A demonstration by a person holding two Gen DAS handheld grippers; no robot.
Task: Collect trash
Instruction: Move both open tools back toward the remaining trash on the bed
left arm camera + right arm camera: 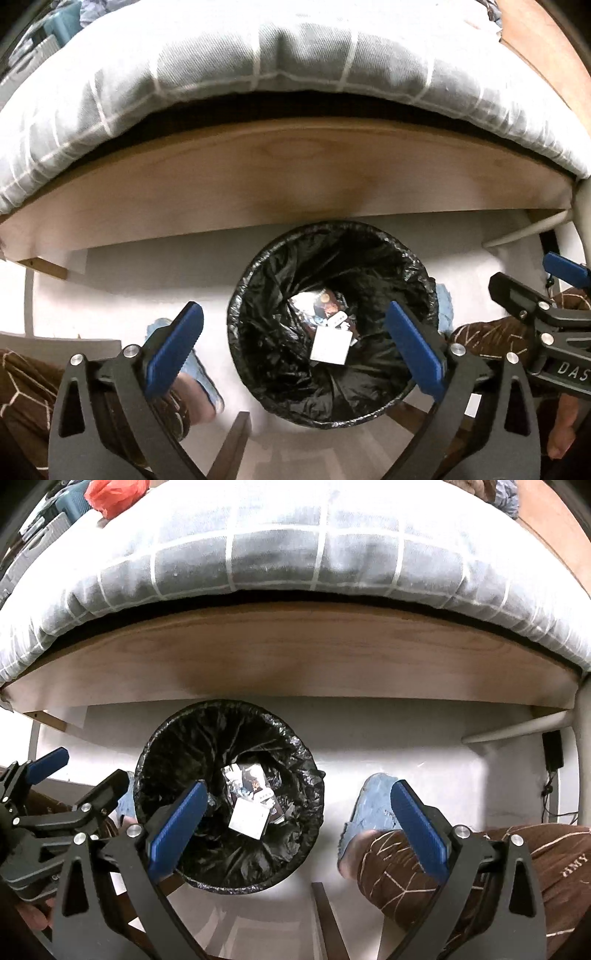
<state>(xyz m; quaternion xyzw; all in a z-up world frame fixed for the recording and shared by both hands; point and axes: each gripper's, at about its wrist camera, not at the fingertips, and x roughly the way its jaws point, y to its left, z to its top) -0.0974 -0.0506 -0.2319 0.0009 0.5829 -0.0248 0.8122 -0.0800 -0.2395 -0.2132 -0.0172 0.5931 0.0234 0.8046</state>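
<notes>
Both claws, left claw [293,345] and right claw [297,825], hang spread apart and empty above the black-lined bin [236,317], where a white paper scrap [330,347] lies, seemingly just dropped.

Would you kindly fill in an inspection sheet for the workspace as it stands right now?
Surface: pale floor, bare around the bin.
Job's things: bin with black liner upright beside the bed frame; white card and wrappers inside.
Clutter: red bag on the bed.
Grippers: left gripper and right gripper, jaws open, empty.
Cables: black cable by the wall.
Surroundings: checked duvet; person's blue slipper.
</notes>
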